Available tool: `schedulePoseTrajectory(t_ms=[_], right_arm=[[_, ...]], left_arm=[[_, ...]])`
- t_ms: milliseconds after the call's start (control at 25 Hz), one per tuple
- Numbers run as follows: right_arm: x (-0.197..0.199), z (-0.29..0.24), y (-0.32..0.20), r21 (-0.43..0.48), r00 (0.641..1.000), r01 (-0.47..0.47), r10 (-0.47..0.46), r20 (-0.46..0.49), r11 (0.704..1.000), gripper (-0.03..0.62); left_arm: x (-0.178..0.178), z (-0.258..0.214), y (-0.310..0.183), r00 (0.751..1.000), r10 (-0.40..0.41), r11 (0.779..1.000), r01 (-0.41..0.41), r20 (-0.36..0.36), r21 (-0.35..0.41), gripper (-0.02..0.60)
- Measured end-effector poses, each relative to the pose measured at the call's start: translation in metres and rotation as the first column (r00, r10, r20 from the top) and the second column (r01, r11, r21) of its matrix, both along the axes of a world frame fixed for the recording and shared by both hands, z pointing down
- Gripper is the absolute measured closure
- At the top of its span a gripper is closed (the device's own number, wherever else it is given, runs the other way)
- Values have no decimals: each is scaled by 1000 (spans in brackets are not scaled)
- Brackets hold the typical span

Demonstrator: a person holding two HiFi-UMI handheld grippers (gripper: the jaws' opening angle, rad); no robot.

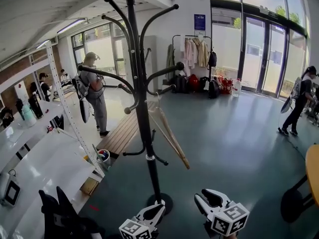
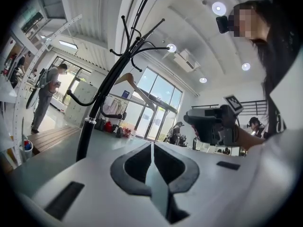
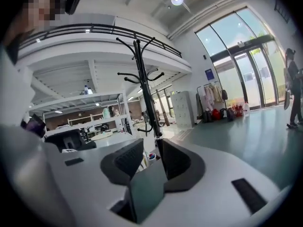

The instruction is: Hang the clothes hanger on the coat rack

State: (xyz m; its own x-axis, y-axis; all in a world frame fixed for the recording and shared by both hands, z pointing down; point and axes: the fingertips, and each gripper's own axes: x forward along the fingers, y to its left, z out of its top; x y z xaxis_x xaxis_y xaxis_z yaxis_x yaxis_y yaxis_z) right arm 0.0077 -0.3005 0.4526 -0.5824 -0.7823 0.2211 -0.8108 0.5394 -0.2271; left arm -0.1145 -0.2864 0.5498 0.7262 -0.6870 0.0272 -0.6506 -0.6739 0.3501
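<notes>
Left gripper (image 1: pixel 151 214): you hold its jaws pressed together, empty.
Right gripper (image 1: pixel 208 199): your jaws stand apart, nothing between them.
Clothes hanger (image 1: pixel 170 133): pale wood, metal hook, hanging tilted from a lower arm of the black coat rack (image 1: pixel 141 98).

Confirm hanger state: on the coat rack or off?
On. The wooden hanger hangs by its hook from one of the side arms of the coat rack, tilted, its body clear of the floor.
</notes>
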Motion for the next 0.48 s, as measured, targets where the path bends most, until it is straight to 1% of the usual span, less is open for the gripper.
schedulePoseTrajectory(t_ms=[80, 200, 240, 320, 480], right_arm=[[2, 16, 17, -20, 1000, 8, -9, -28, 1000, 472], [18, 35, 41, -33, 996, -12, 9, -84, 999, 507], [25, 40, 49, -40, 996, -17, 13, -88, 999, 524], [39, 48, 66, -62, 996, -16, 11, -90, 998, 537], [71, 60, 103, -98, 995, -7, -3, -99, 995, 547]], left_arm=[[4, -4, 8, 1000, -5, 1000, 5, -5, 11, 578], [12, -11, 26, 1000, -19, 999, 19, -4, 25, 578], [16, -13, 32, 1000, -27, 999, 27, -4, 30, 578], [25, -15, 44, 999, -51, 998, 51, -8, 34, 578], [52, -18, 79, 995, -94, 995, 95, -9, 28, 578]])
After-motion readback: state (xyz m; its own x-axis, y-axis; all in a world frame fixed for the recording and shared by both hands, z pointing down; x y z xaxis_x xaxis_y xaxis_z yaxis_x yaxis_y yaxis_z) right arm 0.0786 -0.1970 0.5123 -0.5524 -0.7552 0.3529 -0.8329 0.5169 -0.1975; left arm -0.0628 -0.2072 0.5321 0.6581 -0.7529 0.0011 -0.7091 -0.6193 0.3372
